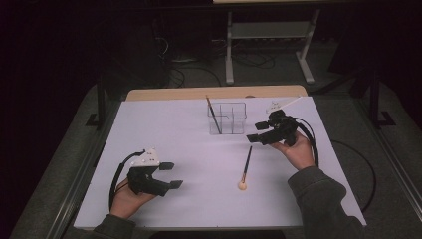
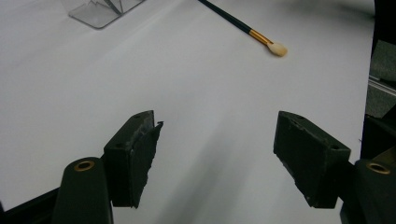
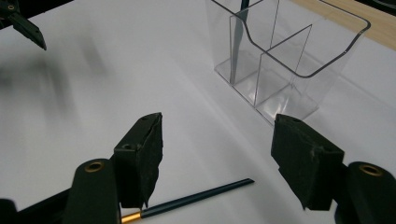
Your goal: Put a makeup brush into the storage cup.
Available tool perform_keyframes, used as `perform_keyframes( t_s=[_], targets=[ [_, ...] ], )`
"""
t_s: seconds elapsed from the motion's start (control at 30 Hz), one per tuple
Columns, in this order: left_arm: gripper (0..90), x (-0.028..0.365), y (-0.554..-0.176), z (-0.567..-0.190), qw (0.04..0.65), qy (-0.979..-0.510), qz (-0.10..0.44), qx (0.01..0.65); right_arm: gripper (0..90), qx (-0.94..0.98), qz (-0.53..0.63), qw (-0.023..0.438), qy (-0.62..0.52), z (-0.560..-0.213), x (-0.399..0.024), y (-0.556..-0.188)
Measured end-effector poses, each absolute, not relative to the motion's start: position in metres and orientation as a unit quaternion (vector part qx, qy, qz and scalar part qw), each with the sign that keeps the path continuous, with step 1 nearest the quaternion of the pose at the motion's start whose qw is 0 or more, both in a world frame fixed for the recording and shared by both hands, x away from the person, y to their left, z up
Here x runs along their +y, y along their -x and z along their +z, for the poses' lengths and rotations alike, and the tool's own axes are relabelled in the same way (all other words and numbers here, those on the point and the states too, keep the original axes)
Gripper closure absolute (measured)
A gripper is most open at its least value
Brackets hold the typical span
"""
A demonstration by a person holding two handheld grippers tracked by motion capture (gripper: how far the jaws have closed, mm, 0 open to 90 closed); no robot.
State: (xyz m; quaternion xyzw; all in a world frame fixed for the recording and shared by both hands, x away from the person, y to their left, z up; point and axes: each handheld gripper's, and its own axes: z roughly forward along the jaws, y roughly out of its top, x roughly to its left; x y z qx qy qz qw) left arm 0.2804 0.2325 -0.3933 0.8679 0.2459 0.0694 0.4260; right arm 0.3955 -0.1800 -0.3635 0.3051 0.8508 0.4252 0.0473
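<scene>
Two grippers are over the white table, both with jaws spread and nothing between the pads. The right gripper hangs just beside the clear organizer, low over the far tip of a loose brush. In the right gripper view that brush lies flat on the table under and between the jaws, its dark handle running toward the lower left to a gold ferrule, and no pad touches it. The brush points its pale tip toward the person in the high view, with the handle reaching up toward the right gripper. The left gripper sits near the front left of the table, well apart from the brush, jaws parted over bare surface. In the left gripper view the brush lies far ahead, pale head at its near end. A second brush stands tilted in the organizer's left compartment. The organizer is upright with thin dividers inside.
</scene>
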Motion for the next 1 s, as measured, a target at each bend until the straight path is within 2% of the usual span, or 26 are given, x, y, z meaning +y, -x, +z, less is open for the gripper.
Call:
perform_keyframes(
  t_s=[1.0],
  targets=[
    [28.1,0.225,-0.281,-0.392,0.432,-0.863,0.073,0.252,32.3,0.852,0.424,0.043,-0.304,-0.377,-0.192,-0.378]
  ],
)
